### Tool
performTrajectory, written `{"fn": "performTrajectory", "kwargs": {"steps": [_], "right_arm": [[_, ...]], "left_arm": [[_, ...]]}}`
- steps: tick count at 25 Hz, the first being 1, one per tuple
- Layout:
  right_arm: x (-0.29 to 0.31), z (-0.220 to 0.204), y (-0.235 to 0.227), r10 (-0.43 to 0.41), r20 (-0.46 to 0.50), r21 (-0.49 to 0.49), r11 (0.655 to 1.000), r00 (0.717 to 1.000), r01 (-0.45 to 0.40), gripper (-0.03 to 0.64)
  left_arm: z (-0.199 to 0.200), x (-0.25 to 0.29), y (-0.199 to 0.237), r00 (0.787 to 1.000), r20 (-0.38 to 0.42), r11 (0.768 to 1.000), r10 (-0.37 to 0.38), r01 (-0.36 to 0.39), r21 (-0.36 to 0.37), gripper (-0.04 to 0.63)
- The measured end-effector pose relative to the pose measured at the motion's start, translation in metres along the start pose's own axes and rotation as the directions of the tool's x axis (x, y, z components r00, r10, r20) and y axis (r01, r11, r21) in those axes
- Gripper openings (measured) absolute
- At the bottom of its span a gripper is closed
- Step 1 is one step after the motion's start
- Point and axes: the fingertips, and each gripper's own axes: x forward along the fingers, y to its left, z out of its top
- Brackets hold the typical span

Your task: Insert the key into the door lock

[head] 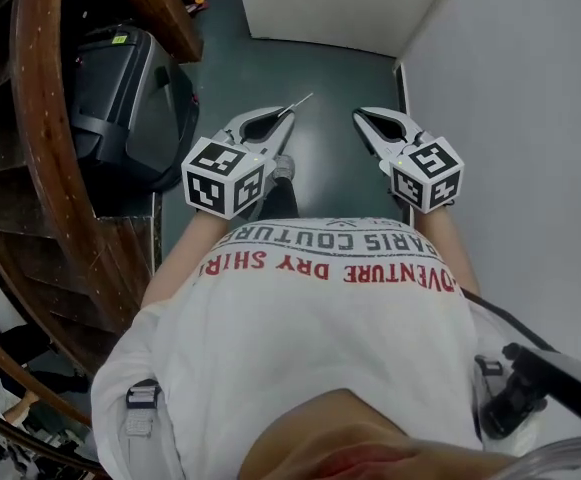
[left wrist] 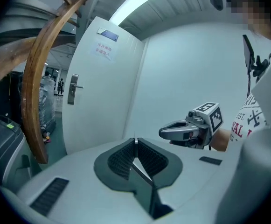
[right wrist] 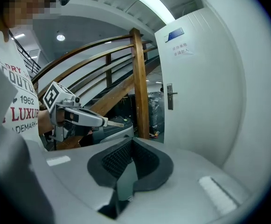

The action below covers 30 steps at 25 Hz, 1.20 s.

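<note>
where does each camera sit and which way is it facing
Head view: on the person's head, looking steeply down at the floor; shirt, left claw with key, right claw show.
Left gripper view: on the left claw, facing the door; right claw, shirt show.
Right gripper view: on the right claw, facing the door; left claw, shirt show.
Shared: both gripper views see the door.

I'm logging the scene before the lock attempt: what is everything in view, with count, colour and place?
thin metal key: one, pale metal, sticking out of the left gripper's jaws
white door: one, white, ahead of both grippers
metal door handle with lock plate: one, silver, on the door's edge
wooden stair rails: several, brown, at the person's left
black and grey machine: one, left, beside the rails
floor: dark green, below
left gripper: one, grey, shut on the key
right gripper: one, grey, shut, empty
</note>
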Motion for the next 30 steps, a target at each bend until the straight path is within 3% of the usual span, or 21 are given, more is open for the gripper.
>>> {"fn": "performTrajectory", "kwargs": {"steps": [7,11,19,30], "right_arm": [[0.167,0.066,-0.099,0.021,0.007,-0.005,1.000,1.000,-0.021,0.003],[0.233,0.115,-0.144,0.021,0.036,-0.036,0.999,0.999,-0.020,0.003],[0.283,0.169,-0.218,-0.010,0.067,-0.062,0.998,0.998,0.015,0.003],[0.394,0.195,-0.338,0.101,0.017,-0.082,0.992,0.995,-0.099,0.003]], "left_arm": [[0.069,0.072,0.190,0.998,0.004,0.998,0.055,-0.055,-0.009,0.022],[0.119,0.102,0.274,0.996,0.032,0.997,0.080,-0.079,-0.015,0.022],[0.187,0.156,0.338,0.996,0.068,0.998,0.060,-0.060,0.004,0.022],[0.221,0.271,0.432,0.993,0.038,0.993,0.109,-0.107,-0.057,0.021]]}}
